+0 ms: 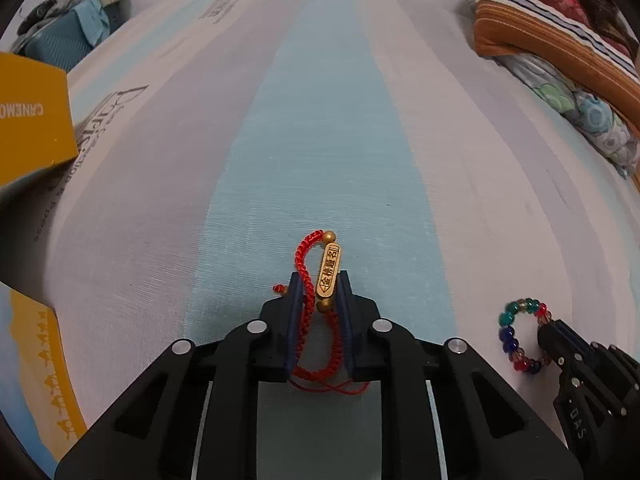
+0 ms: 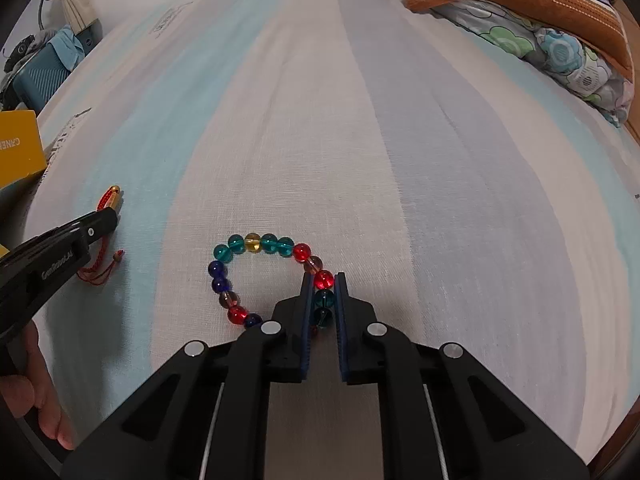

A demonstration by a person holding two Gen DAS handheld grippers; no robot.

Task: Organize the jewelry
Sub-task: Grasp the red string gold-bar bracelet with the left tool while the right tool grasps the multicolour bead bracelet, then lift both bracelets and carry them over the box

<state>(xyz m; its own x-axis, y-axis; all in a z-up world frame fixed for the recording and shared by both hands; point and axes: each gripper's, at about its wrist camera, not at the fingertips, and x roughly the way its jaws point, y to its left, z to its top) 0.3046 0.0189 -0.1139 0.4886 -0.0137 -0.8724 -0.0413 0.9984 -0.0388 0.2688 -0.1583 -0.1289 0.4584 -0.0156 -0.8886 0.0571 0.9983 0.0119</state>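
Red cord [image 1: 316,280]: woven bracelet with a gold bar, on the bed [image 1: 328,140], on the pale blue stripe; long axis runs 6 to 12 o'clock in the left wrist view, in line with the fingers.
Left gripper [image 1: 319,280]: fingers closed in on the red cord and the lower end of its gold bar; bar tip and cord loop stick out toward 12 o'clock, loose tails trail back toward 6.
Beads [image 2: 272,276]: ring of glass beads, teal, blue, red, amber, flat on the bed's white stripe; in the right wrist view the ring spreads toward 10 o'clock from the fingers.
Right gripper [image 2: 323,278]: fingers clamped on the ring's 4 o'clock arc, pinching a red and teal bead; the rest of the ring lies free.
Nearer hand: each gripper has its own piece; the beads sit at 4 o'clock of the left gripper, the red cord at 9 o'clock of the right.
Box [image 1: 32,120]: yellow, at 9 o'clock in the left view, apart from both pieces.
Next move, likely: lift both; the pinched beads could roll out.
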